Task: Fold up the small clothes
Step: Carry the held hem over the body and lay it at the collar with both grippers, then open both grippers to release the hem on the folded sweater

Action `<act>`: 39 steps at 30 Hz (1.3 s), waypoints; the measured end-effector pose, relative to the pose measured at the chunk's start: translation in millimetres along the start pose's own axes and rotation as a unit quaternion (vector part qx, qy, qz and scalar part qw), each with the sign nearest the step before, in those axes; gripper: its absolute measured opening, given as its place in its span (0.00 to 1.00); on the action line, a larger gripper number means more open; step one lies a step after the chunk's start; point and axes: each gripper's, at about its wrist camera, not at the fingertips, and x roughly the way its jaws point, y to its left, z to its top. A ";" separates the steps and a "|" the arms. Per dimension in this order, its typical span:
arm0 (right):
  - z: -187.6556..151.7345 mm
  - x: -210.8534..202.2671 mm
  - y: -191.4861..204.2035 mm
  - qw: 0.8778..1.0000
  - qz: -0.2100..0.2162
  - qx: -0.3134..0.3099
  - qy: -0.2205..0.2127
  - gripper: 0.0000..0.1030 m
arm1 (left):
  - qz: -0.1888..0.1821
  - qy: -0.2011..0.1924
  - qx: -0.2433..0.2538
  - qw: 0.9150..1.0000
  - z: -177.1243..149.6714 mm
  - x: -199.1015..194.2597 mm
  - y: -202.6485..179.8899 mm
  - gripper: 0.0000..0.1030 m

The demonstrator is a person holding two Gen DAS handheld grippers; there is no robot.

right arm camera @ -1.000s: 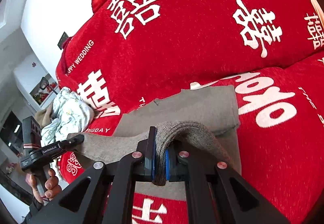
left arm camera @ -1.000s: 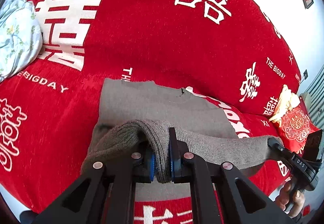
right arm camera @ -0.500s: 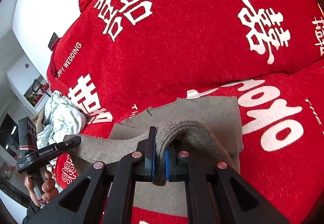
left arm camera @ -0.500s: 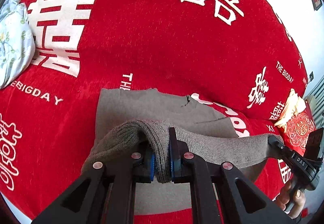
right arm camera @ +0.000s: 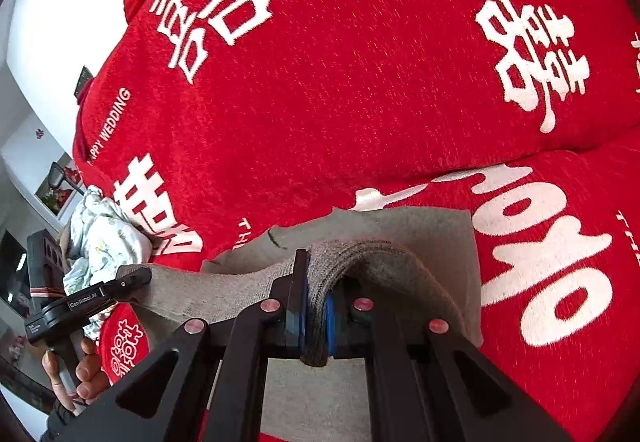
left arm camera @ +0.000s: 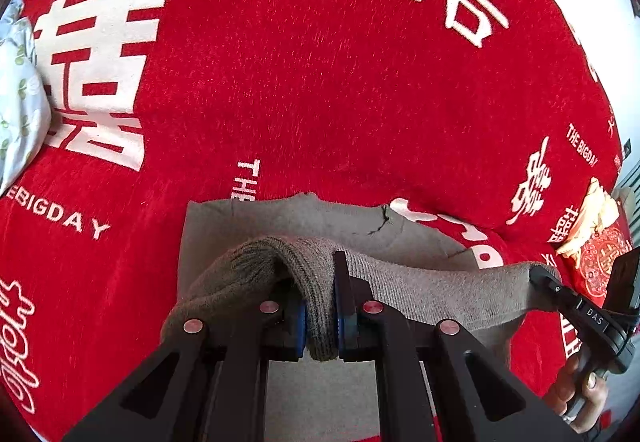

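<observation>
A grey knitted garment (left arm camera: 304, 226) lies on a red sofa cover (left arm camera: 304, 82), its near edge lifted and stretched between both grippers. My left gripper (left arm camera: 320, 316) is shut on the left corner of that edge, the knit bunched between its blue pads. The right gripper (left arm camera: 544, 278) shows at the far right, clamped on the other corner. In the right wrist view my right gripper (right arm camera: 316, 316) is shut on the grey garment (right arm camera: 420, 230), and the left gripper (right arm camera: 136, 278) grips its far end at the left. The lower part of the garment is hidden under the fingers.
A light floral cloth bundle (left arm camera: 18, 102) (right arm camera: 104, 238) lies at the sofa's left end. A red and gold cushion (left arm camera: 600, 262) rests at the right. A person's hand (right arm camera: 80, 374) holds the left gripper's handle. White wall and shelves stand beyond the sofa's left.
Both grippers have carried the lifted edge towards the sofa back, over the flat part of the garment. Less of the flat grey cloth shows ahead of the fingers. Both grips are unchanged.
</observation>
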 end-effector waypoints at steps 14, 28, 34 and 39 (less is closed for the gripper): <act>18.7 74.5 -35.0 0.999 -0.029 0.024 0.037 0.07 | 0.023 0.046 -0.009 0.999 26.5 83.6 10.1 0.11; 18.6 128.5 -62.6 0.995 -0.051 0.041 0.071 0.07 | 0.020 0.087 -0.036 0.995 25.8 144.0 34.8 0.12; 22.0 136.7 -75.0 0.991 -0.043 0.088 0.095 0.45 | -0.010 0.106 -0.075 0.991 29.3 156.1 46.5 0.65; 25.3 106.2 -65.7 0.995 -0.059 0.068 0.041 0.78 | -0.045 0.058 -0.126 0.989 34.7 123.8 64.1 0.88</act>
